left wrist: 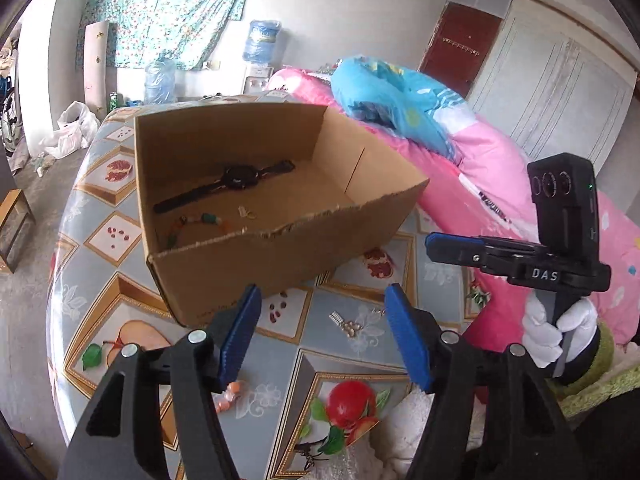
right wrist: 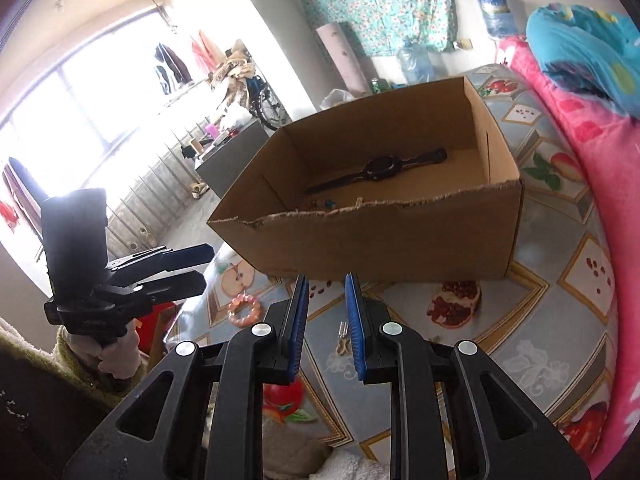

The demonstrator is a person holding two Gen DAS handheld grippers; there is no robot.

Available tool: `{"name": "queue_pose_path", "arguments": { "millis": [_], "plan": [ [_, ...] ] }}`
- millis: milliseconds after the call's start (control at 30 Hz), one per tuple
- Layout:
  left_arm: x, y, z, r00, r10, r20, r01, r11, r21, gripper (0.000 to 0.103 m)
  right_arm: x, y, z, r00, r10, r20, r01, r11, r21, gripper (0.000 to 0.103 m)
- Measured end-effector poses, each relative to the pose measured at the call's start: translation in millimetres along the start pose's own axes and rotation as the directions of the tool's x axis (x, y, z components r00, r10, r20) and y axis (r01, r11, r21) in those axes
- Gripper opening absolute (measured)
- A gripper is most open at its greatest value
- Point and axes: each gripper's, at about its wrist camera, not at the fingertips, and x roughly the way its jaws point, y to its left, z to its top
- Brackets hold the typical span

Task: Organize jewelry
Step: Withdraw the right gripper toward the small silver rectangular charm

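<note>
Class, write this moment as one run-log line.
left gripper: jaws open, empty | right gripper: jaws narrowly apart, empty | watch: in box | pink bracelet: on table

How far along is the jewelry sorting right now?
Done: black watch, a beaded string and a small clip lie in the cardboard box. In hand: nothing; left gripper and right gripper are empty. Left: pink bead bracelet and small silvery pieces on the tablecloth.

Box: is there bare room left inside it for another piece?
Yes. The box floor is bare right of the watch, toward the slit wall. The left front corner is crowded: beads and a small clip lie there.
</note>
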Motion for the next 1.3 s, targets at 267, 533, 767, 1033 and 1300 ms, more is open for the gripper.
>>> {"name": "queue_pose_path", "arguments": {
  "millis": [267, 533, 767, 1033, 1300],
  "plan": [
    [69.0, -24.0, -43.4, 0.980, 0.147, -0.134, -0.121, 0.975, 0.186, 0.062, 46.3, 2.4, -37.2, 0.987, -0.106, -0.119, 0.107, 0.994, 0.001, 0.019],
    [86.1, -27.5, -57.1, 0.963, 0.192, -0.188, -0.145, 0.961, 0.237, 0.062, 74.8, 19.4, -45.2, 0.971, -0.209, -0.118, 0.191, 0.971, -0.146, 0.020],
    [87.9, -30.6, -61.3, 0.971, 0.161, -0.177, -0.117, 0.965, 0.236, 0.061, 91.0, 5.4, -39.7, 0.970, -0.176, -0.168, 0.158, 0.981, -0.116, 0.020],
    [85.8, -39.2, -63.5, 0.980, 0.113, -0.165, -0.067, 0.963, 0.261, 0.043, 94.7, -6.9, -41.6, 0.972, 0.086, -0.221, -0.059, 0.990, 0.126, 0.020],
    [89.7, -40.9, -52.6, 0.987, 0.111, -0.113, -0.076, 0.958, 0.278, 0.035, 72.1, -18.6, -37.1, 0.983, 0.060, -0.171, -0.028, 0.983, 0.183, 0.021]
  ]
}}
